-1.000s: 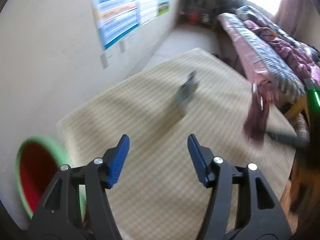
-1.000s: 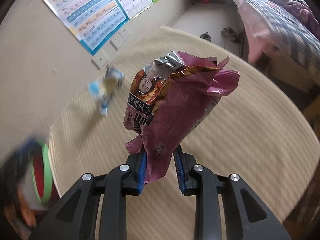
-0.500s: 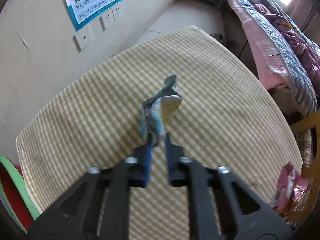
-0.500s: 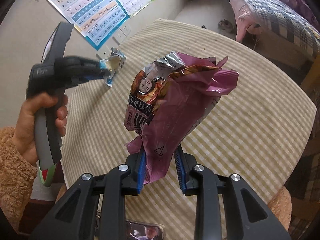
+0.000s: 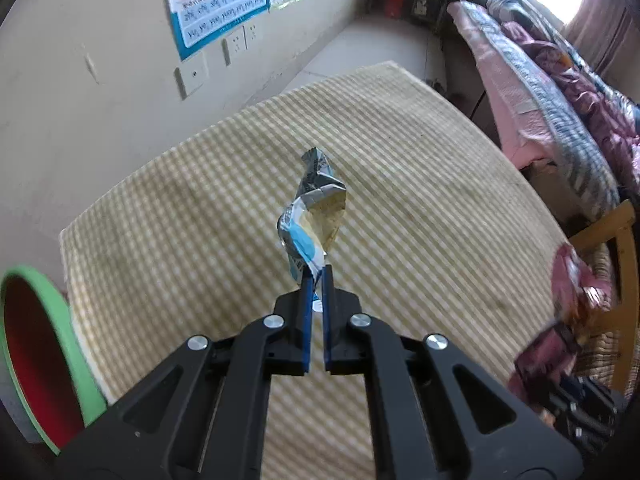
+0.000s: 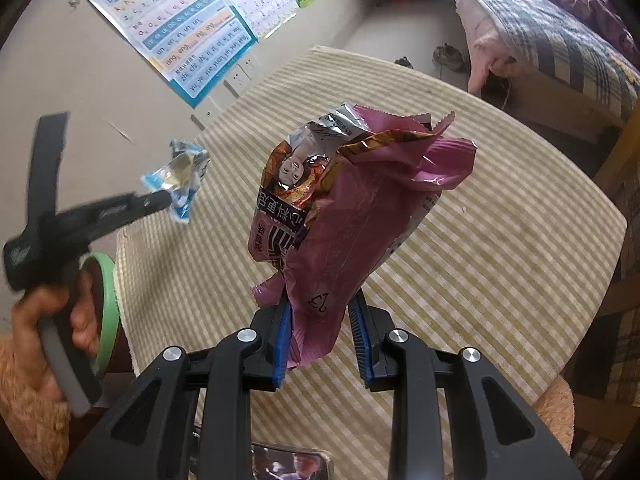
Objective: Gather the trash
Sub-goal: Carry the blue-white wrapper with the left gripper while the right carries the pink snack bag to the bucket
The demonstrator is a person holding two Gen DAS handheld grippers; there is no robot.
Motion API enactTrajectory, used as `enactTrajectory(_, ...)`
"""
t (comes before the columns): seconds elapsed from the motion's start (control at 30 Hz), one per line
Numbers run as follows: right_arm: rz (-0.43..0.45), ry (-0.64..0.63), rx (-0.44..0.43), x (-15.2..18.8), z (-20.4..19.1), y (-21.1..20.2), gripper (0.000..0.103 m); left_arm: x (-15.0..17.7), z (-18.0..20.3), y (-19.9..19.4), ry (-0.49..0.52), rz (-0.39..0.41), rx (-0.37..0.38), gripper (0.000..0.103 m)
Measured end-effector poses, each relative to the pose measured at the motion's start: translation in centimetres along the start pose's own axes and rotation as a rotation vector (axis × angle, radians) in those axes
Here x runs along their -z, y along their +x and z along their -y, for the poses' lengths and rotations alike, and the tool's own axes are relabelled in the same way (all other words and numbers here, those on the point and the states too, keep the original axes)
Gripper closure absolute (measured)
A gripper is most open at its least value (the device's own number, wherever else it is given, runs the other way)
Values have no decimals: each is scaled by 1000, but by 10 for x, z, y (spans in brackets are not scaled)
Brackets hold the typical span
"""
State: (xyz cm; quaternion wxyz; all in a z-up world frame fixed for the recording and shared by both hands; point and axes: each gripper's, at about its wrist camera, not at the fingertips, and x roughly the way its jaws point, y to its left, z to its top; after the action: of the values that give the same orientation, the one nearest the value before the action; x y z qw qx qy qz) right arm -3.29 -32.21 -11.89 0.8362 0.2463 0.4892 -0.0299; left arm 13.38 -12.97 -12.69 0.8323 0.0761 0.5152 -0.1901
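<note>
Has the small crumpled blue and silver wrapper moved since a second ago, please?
Yes. The small crumpled blue and silver wrapper has left the checked tablecloth, where it lay, and is now raised above it, pinched in the left hand-held gripper.

Items I cannot read in full from my two wrist views:
- bin (image 5: 60, 344), green rim, red inside: cut by the left view's edge; in the right view half behind the person's hand (image 6: 60, 316)
- left gripper (image 6: 160, 200) in the right view: blurred, its jaws not separable there
- pink snack bag (image 5: 576, 292) in the left view: smeared at the right edge, print unreadable
- blue wrapper (image 5: 314, 216): lower end hidden between the pads
- phone-like object (image 6: 292, 462): cut by the bottom edge, partly behind the right gripper (image 6: 320, 336)
- wall chart (image 5: 216, 0): top cropped, small letters illegible to me
</note>
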Motion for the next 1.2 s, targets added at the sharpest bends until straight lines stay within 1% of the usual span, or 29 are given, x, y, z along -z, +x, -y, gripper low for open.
enactTrajectory(0.23, 12, -33, 10, 2, -13, -3, 76, 33, -10, -50, 5, 75, 16, 99)
enactTrajectory(0.4, 17, -68, 15, 2, -31, -2, 76, 51, -22, -73, 6, 99, -2, 99)
enactTrajectory(0.57, 28, -139, 12, 1, -59, -4, 76, 62, -33, -83, 4, 108, -13, 99)
enactTrajectory(0.73, 44, -195, 2, 0, -79, -9, 76, 68, -41, -88, -12, 111, -15, 99)
enactTrajectory(0.9, 62, -236, -10, -2, -96, -15, 75, 69, -51, -94, -36, 125, -15, 99)
enactTrajectory(1.2, 72, -296, -16, 0, -116, -19, 75, 73, -61, -104, -61, 148, -39, 99)
